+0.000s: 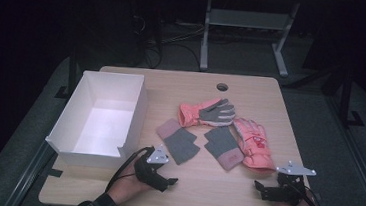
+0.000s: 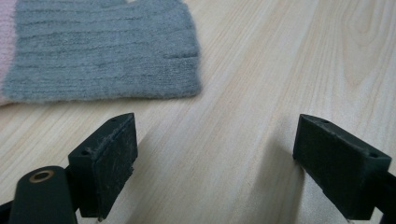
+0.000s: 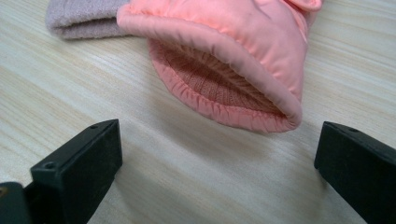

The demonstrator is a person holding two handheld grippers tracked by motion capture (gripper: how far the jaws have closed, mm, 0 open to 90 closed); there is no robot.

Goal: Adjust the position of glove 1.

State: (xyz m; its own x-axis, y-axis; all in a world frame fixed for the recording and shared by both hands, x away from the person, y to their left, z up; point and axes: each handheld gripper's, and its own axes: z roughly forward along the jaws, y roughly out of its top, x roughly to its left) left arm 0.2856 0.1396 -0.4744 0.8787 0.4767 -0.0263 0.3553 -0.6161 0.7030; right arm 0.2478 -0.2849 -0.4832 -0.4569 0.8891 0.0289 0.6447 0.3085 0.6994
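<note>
While both grippers rest low on the table (image 1: 243, 198) near its front edge, each faces its own glove with nothing between its jaws. The left gripper (image 1: 170, 181) stands with jaws apart just short of the grey knit glove (image 2: 105, 51), whose flat hem lies on the wood right ahead in the left gripper view. The right gripper (image 1: 260, 189), jaws equally wide, looks into the open cuff of the pink ski glove (image 3: 243, 60), which lies just beyond its pads (image 3: 77, 172). A second grey knit glove (image 1: 223, 146) and a second pink glove (image 1: 208, 111) lie mid-table, and a white box (image 1: 135, 114) waits at the left, likely the gloves' destination. To do the pick-up well, I would slide one jaw of the right gripper under the lower lip of the cuff and pinch the padded rim. The knit glove is thin, so the left gripper should press down, bunch the hem and close firmly before lifting.
</note>
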